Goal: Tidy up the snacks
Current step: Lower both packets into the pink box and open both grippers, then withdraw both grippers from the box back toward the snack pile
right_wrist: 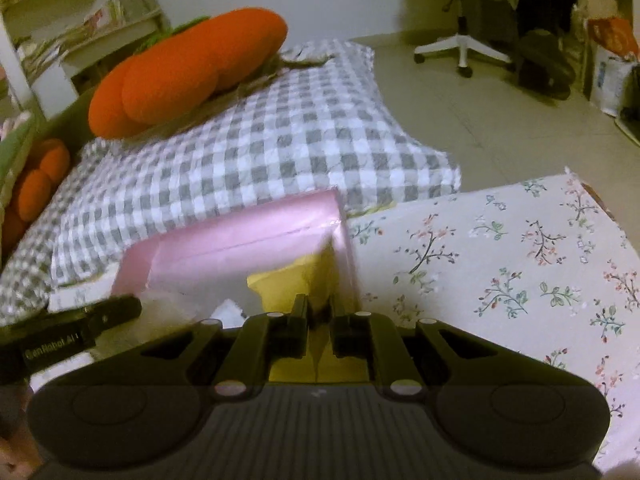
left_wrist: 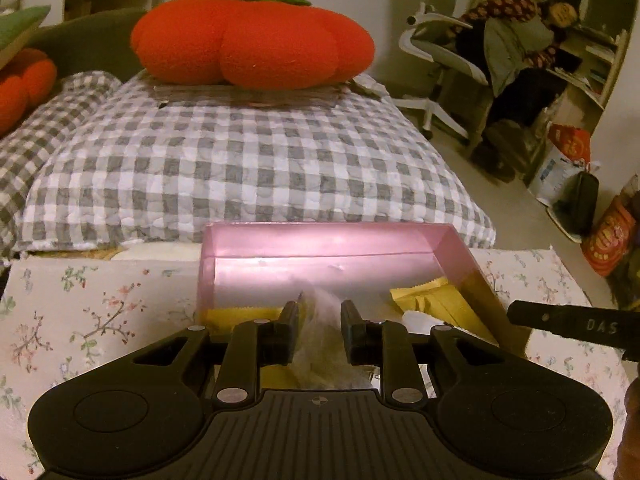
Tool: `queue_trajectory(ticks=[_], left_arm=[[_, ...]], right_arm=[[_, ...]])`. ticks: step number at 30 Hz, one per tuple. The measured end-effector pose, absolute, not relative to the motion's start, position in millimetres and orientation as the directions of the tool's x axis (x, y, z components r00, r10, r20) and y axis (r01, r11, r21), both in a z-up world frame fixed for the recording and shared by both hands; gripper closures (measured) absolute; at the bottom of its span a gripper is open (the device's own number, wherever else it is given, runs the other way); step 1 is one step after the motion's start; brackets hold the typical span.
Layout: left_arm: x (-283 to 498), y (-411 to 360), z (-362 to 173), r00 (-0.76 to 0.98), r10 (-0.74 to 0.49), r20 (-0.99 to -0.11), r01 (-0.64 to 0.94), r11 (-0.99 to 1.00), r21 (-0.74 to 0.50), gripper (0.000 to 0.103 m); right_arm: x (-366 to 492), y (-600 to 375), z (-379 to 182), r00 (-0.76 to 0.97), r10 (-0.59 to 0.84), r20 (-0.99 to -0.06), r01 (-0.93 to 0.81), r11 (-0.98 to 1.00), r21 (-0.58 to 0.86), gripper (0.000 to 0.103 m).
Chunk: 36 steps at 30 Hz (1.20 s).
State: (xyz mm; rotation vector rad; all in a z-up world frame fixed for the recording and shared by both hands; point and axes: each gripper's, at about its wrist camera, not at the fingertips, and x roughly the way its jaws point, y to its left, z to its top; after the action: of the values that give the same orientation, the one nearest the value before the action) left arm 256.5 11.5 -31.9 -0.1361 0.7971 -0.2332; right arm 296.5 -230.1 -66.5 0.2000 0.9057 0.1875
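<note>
A pink open box stands on a floral-cloth table. My left gripper hangs over the box's near part, shut on a clear crinkly snack packet that fills the gap between its fingers. Yellow packets and a white one lie at the box's right end. The right gripper's finger enters from the right. In the right wrist view my right gripper is over the box's right corner, its narrow gap filled by a yellow packet. The left gripper's finger shows at left.
Behind the box lies a grey-and-white checked cushion with an orange pumpkin plush on top. To the right the floral table is bare. Farther off are a white office chair, a seated person and bags on the floor.
</note>
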Motion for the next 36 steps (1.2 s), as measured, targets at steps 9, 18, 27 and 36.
queue_trajectory(ticks=[9, 18, 27, 36], left_arm=[[250, 23, -29, 0.666, -0.246, -0.704, 0.125, 0.968, -0.22, 0.081], [233, 32, -13, 0.67, -0.208, -0.713, 0.085, 0.975, -0.204, 0.077], [200, 53, -8, 0.641, -0.155, -0.752, 0.022, 0.983, -0.183, 0.042], [166, 47, -17, 0.572, -0.132, -0.81, 0.035, 0.99, -0.136, 0.031]], right_arm=[[295, -239, -58, 0.591, 0.281, -0.757, -0.065, 0.951, 0.302, 0.088], [284, -236, -43, 0.592, 0.316, -0.741, -0.09, 0.94, 0.329, 0.059], [255, -224, -14, 0.607, 0.363, -0.707, -0.165, 0.928, 0.335, 0.004], [233, -218, -10, 0.559, 0.385, -0.734, -0.233, 0.923, 0.307, 0.001]])
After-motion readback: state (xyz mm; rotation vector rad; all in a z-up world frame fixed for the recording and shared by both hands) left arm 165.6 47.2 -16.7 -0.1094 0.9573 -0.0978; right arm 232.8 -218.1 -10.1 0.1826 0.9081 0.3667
